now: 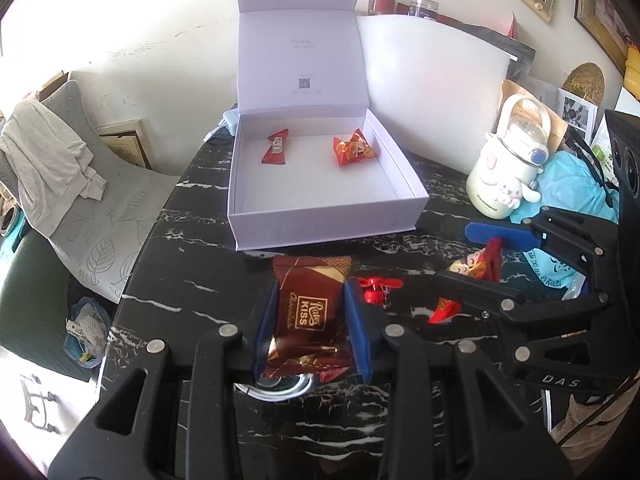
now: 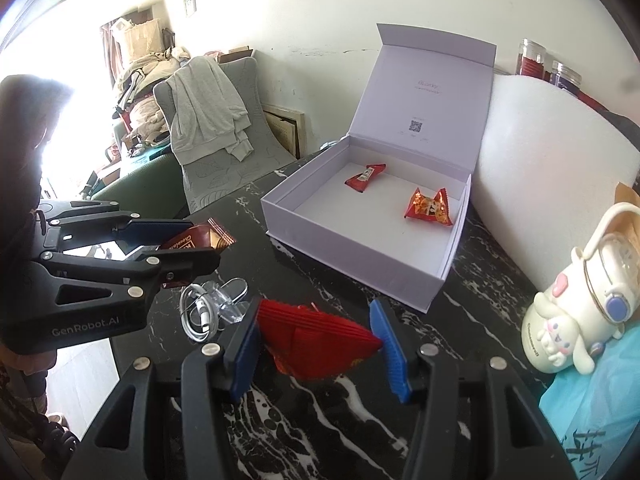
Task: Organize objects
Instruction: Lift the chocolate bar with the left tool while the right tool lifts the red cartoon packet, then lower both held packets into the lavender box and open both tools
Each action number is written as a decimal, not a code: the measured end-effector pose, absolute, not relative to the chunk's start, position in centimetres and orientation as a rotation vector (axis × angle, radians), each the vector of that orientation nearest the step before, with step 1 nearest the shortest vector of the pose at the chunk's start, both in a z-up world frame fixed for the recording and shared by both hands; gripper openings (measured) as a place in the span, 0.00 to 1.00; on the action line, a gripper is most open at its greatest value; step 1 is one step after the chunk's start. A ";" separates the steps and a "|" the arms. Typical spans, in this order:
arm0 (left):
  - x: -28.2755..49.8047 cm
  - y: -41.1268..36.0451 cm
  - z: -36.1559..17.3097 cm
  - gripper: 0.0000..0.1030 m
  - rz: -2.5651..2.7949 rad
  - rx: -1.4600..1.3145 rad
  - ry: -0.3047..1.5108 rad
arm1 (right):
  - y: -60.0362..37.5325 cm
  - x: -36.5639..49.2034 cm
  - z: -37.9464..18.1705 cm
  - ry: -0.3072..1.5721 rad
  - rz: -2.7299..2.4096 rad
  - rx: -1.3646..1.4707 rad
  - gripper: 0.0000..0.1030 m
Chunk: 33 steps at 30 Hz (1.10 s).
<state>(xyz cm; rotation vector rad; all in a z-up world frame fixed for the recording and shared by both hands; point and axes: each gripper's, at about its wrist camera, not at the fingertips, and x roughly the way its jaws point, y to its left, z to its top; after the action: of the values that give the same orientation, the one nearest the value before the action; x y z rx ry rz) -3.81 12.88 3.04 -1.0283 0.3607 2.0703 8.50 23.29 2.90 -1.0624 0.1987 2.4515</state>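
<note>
Two grippers, each loaded, both short of the open white box.

Left gripper [image 1: 310, 316] jaws are clamped on the brown chocolate packet [image 1: 309, 312], its long axis running forward along the fingers toward the box [image 1: 320, 228], which lies straight ahead, its front wall just past the packet's tip. Right gripper [image 2: 316, 344] jaws appear closed on a red candy wrapper [image 2: 316, 340], though the right pad's contact is hard to judge; from there the box sits ahead and slightly right on the desk [image 2: 320, 420]. Left looks nearer.
</note>
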 end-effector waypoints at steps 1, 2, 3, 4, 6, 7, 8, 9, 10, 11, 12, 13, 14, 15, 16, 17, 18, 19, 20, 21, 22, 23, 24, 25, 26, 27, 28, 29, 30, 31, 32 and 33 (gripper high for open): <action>-4.0 13.1 3.0 0.31 2.068 -1.028 0.361 | 23.5 8.4 3.0 0.198 2.450 -1.061 0.52; -4.3 13.4 3.0 0.31 2.064 -1.029 0.363 | 23.8 8.3 3.0 0.199 2.449 -1.060 0.52; -4.5 13.6 3.0 0.31 2.062 -1.030 0.365 | 24.1 8.2 3.1 0.198 2.448 -1.059 0.52; -4.8 13.8 3.0 0.31 2.059 -1.031 0.366 | 24.3 8.0 3.1 0.197 2.445 -1.059 0.52; -5.3 14.3 2.9 0.31 2.053 -1.034 0.369 | 25.0 7.8 3.2 0.195 2.440 -1.060 0.52; -5.5 14.6 2.9 0.31 2.052 -1.036 0.369 | 25.2 7.6 3.3 0.194 2.438 -1.061 0.52; -5.8 14.9 2.8 0.31 2.047 -1.039 0.368 | 25.5 7.5 3.3 0.195 2.435 -1.062 0.52; -6.0 15.1 2.7 0.31 2.044 -1.041 0.367 | 25.8 7.3 3.4 0.195 2.432 -1.061 0.52; -6.2 15.3 2.7 0.31 2.042 -1.043 0.366 | 26.0 7.1 3.4 0.195 2.431 -1.062 0.52; -6.5 15.6 2.6 0.31 2.038 -1.044 0.367 | 26.3 6.9 3.5 0.194 2.430 -1.061 0.52; -6.7 15.9 2.6 0.31 2.034 -1.045 0.368 | 26.5 6.7 3.6 0.191 2.429 -1.062 0.52; -7.0 16.1 2.5 0.31 2.031 -1.046 0.369 | 26.7 6.6 3.6 0.188 2.428 -1.062 0.52; -7.3 16.4 2.5 0.31 2.028 -1.048 0.371 | 27.0 6.4 3.7 0.186 2.427 -1.063 0.52; -7.6 16.7 2.4 0.31 2.026 -1.049 0.373 | 27.3 6.1 3.8 0.184 2.425 -1.064 0.52; -7.9 17.0 2.4 0.31 2.025 -1.050 0.373 | 27.5 5.9 3.8 0.183 2.425 -1.064 0.52; -8.2 17.3 2.4 0.31 2.024 -1.051 0.375 | 27.7 5.8 3.9 0.181 2.425 -1.063 0.52; -8.5 17.6 2.3 0.31 2.024 -1.051 0.378 | 28.0 5.5 4.0 0.180 2.423 -1.063 0.52; -8.8 17.9 2.3 0.31 2.024 -1.052 0.382 | 28.4 5.3 4.1 0.181 2.421 -1.066 0.52; -9.2 18.2 2.3 0.31 2.023 -1.054 0.383 | 28.7 5.1 4.2 0.182 2.420 -1.065 0.52; -9.5 18.5 2.3 0.31 2.020 -1.055 0.383 | 29.1 4.9 4.3 0.184 2.419 -1.062 0.52; -9.8 18.7 2.3 0.31 2.018 -1.054 0.385 | 29.3 4.7 4.4 0.183 2.421 -1.062 0.52; -10.1 19.0 2.4 0.31 2.018 -1.050 0.388 | 29.7 4.5 4.4 0.180 2.421 -1.061 0.52; -10.4 19.3 2.4 0.31 2.018 -1.050 0.393 | 30.0 4.2 4.4 0.178 2.421 -1.062 0.52; -10.7 19.6 2.4 0.31 2.019 -1.051 0.396 | 30.3 4.0 4.5 0.177 2.421 -1.063 0.52; -11.0 19.9 2.4 0.31 2.019 -1.053 0.398 | 30.6 3.8 4.5 0.177 2.421 -1.065 0.52; -11.3 20.2 2.4 0.31 2.018 -1.052 0.400 | 31.0 3.5 4.6 0.178 2.421 -1.065 0.52; -11.6 20.5 2.4 0.31 2.018 -1.050 0.403 | 31.3 3.3 4.6 0.181 2.421 -1.063 0.52; -12.0 20.8 2.4 0.31 2.018 -1.048 0.409 | 31.7 3.1 4.6 0.183 2.420 -1.062 0.52; -12.2 21.1 2.4 0.31 2.020 -1.047 0.412 | 32.1 2.9 4.6 0.181 2.419 -1.062 0.52; -12.4 21.4 2.3 0.31 2.023 -1.044 0.416 | 32.5 2.5 4.6 0.172 2.416 -1.063 0.52; -12.8 21.8 2.2 0.31 2.022 -1.042 0.419 | 32.9 2.3 4.5 0.165 2.409 -1.064 0.52; -13.0 22.0 2.1 0.31 2.019 -1.044 0.419 | 33.4 1.9 4.6 0.158 2.401 -1.062 0.52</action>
<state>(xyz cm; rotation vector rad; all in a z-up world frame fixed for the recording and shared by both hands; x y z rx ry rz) -13.02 22.01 2.14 -1.0437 0.4194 2.0187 1.87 33.37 4.55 -1.0622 0.1580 2.4011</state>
